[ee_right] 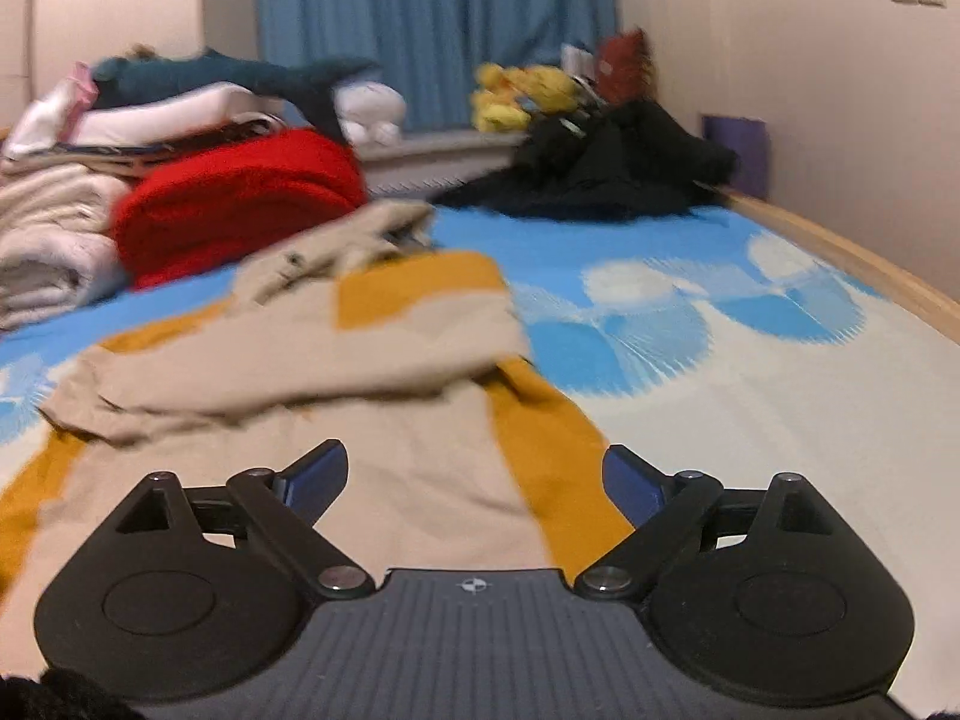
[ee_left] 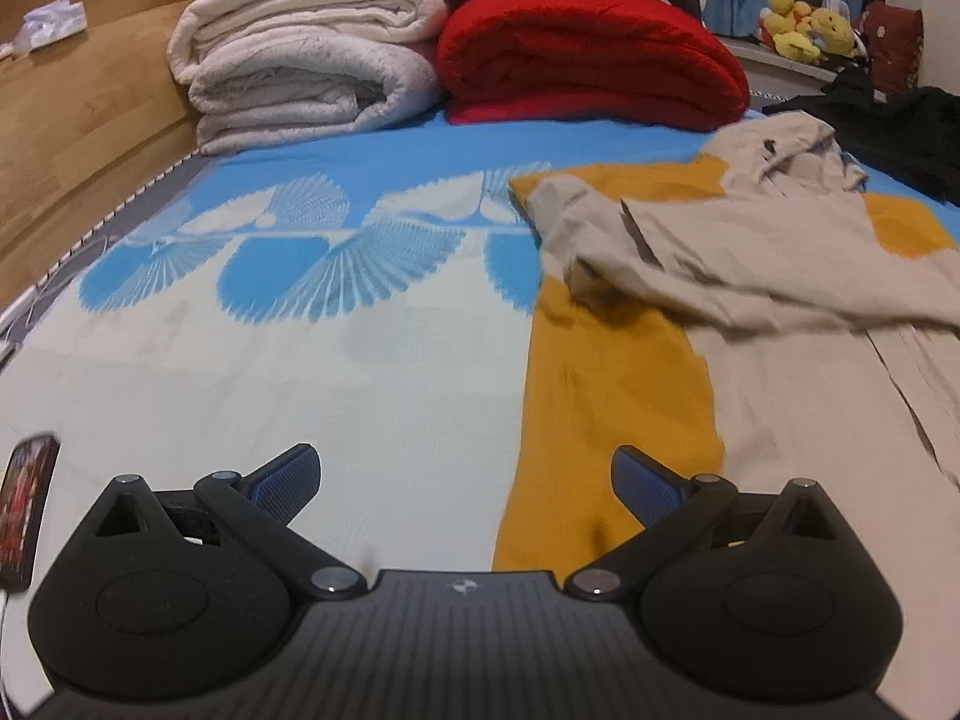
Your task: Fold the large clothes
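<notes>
A: Where's the hoodie?

B: Spread on the bed (ee_left: 360, 372), tan and mustard. The hoodie (ee_left: 750, 300) has both sleeves crossed over its chest, hood toward the red blanket (ee_left: 588, 60).

A: How will it handle?

B: I'd guess soft, floppy, a bit heavy; it will sag and drag. Pinch a doubled edge, hem corner or shoulder seam, not one loose layer.

A: And the claws?

B: Left claw (ee_left: 465, 480) is released, empty, over bare sheet with the mustard side panel just to its right. Right claw (ee_right: 474, 474) is also spread wide, empty, hovering over the lower body of the hoodie (ee_right: 390, 420), mustard edge by its right finger.
</notes>
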`<state>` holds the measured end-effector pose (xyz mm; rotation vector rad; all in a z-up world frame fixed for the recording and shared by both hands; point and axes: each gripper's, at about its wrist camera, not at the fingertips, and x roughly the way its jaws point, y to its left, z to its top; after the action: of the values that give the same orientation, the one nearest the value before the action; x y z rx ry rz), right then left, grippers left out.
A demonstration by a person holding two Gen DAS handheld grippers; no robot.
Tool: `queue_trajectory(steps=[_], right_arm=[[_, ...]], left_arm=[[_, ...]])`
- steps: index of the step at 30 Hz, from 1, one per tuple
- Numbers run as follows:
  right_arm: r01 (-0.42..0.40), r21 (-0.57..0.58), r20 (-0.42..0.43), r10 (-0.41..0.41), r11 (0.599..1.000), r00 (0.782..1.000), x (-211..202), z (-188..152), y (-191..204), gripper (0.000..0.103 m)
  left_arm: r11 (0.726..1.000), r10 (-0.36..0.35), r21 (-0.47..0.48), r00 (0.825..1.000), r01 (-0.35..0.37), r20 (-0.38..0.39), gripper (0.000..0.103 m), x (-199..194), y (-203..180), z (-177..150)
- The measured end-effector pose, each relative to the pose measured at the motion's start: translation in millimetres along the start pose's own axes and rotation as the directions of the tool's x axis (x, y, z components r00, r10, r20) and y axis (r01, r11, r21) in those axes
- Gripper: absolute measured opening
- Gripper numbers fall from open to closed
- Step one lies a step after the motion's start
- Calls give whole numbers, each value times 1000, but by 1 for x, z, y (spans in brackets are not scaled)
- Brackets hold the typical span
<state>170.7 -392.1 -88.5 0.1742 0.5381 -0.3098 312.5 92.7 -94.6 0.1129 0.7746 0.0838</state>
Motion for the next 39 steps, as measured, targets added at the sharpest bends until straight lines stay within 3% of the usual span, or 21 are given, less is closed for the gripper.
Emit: queue_trajectory(steps=[6,11,25,33,39], right_arm=[[93,-3,-72,-93,996,993,4,-19,-34,92],[141,42,-109,-136,989,985,8,-27,-55,92],[124,3,-124,-123,992,985,17,-25,-47,92],[171,20,-149,-166,985,975,26,-25,-51,92],[164,39,-125,-158,986,980,26,-20,-50,92]], left_arm=[[1000,-10,-15,1000,9,-20,103,-17,11,-33],[999,22,-23,1000,-23,-22,103,-20,14,-43],[997,32,-65,998,-36,-57,103,-10,16,-39],[995,35,-91,994,-44,-105,103,4,18,-38],[994,31,-106,997,-38,-70,103,-1,17,-31]])
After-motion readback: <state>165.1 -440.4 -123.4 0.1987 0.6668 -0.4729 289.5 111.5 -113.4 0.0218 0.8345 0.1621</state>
